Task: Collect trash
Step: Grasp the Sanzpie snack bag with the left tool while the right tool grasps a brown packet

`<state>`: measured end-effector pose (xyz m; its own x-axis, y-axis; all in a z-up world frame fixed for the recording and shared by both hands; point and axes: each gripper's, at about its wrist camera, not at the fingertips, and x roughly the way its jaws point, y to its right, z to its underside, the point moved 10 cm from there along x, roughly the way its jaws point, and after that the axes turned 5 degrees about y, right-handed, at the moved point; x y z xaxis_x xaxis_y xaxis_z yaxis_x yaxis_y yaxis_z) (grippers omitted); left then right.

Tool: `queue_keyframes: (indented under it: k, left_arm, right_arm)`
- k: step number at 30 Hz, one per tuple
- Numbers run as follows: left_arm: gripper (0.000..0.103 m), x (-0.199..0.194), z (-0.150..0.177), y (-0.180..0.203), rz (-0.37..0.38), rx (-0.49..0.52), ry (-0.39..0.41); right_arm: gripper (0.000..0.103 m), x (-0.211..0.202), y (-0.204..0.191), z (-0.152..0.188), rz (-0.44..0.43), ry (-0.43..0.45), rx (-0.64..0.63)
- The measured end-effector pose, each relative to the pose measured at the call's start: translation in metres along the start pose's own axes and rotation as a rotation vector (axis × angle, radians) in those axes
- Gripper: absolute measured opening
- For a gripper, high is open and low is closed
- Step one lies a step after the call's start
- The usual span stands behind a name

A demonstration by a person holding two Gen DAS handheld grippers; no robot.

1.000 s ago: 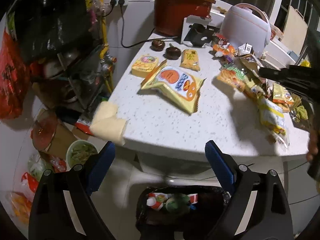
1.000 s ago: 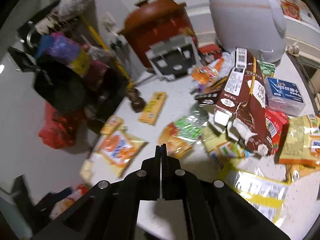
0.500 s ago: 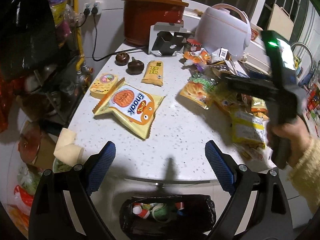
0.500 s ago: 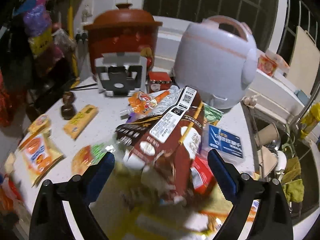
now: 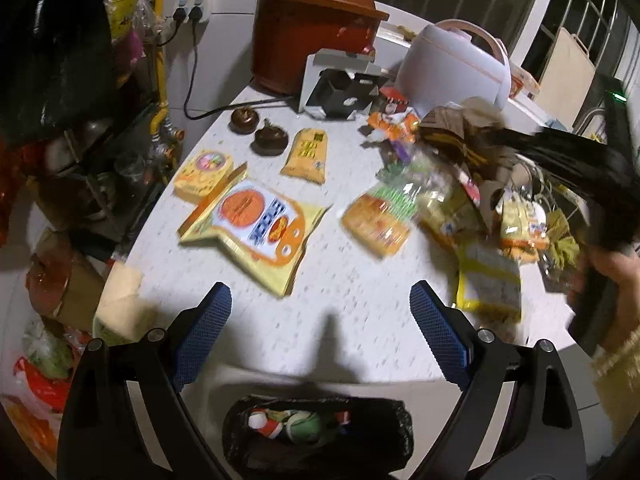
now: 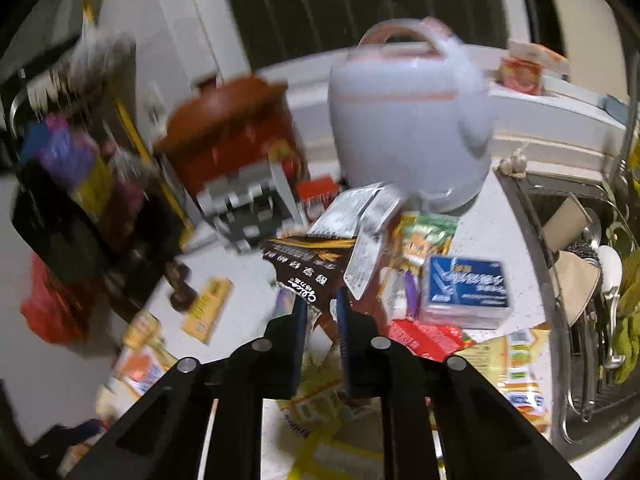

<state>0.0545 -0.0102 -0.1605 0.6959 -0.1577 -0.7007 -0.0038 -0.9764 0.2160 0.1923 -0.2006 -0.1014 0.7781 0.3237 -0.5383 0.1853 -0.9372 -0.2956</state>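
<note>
Our right gripper (image 6: 320, 320), its jaws having just closed, pinches a torn brown wrapper (image 6: 316, 264) that sticks up from between its fingers, above the littered white counter (image 5: 360, 320). Our left gripper (image 5: 320, 312) hangs with jaws spread and nothing between them, over the counter's near edge, the black-lined trash bin (image 5: 320, 436) directly below.

Materials and finishes, cluttered kitchen surface.
Surface (image 5: 360, 320): white speckled stone look, smooth, slight sheen. Snack wrappers (image 5: 256, 232): glossy plastic film, crinkled. Brown carton (image 6: 316, 268): torn printed card. Red pot (image 5: 312, 36): glazed, shiny. Rice cooker (image 6: 408, 128): smooth white plastic. Bin liner (image 5: 320, 440): thin black plastic, wrinkled. Left hand-held gripper (image 5: 320, 336): matt black plastic, blue textured pads.
</note>
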Motion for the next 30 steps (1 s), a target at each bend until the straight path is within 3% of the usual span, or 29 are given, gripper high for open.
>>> queue_keyframes:
  k: [7, 12, 19, 22, 30]
  left_arm:
    - [0.089, 0.045, -0.025, 0.028, 0.006, 0.111, -0.017]
    - [0.089, 0.082, -0.043, 0.049, -0.029, 0.261, -0.024]
    - [0.088, 0.125, -0.029, 0.071, 0.115, 0.451, -0.194]
    - [0.048, 0.138, -0.029, 0.069, 0.164, 0.433, -0.239]
    - [0.043, 0.093, -0.042, 0.071, 0.309, 0.391, -0.163]
  right_arm:
    - [0.006, -0.053, 0.004, -0.029, -0.057, 0.079, 0.039]
    - [0.006, -0.090, 0.003, -0.043, -0.113, 0.130, 0.059]
    - [0.006, -0.119, 0.008, -0.046, -0.141, 0.159, 0.076]
    - [0.006, -0.120, 0.011, -0.041, -0.142, 0.154, 0.093]
    - [0.006, -0.131, 0.005, -0.039, -0.183, 0.156, 0.106]
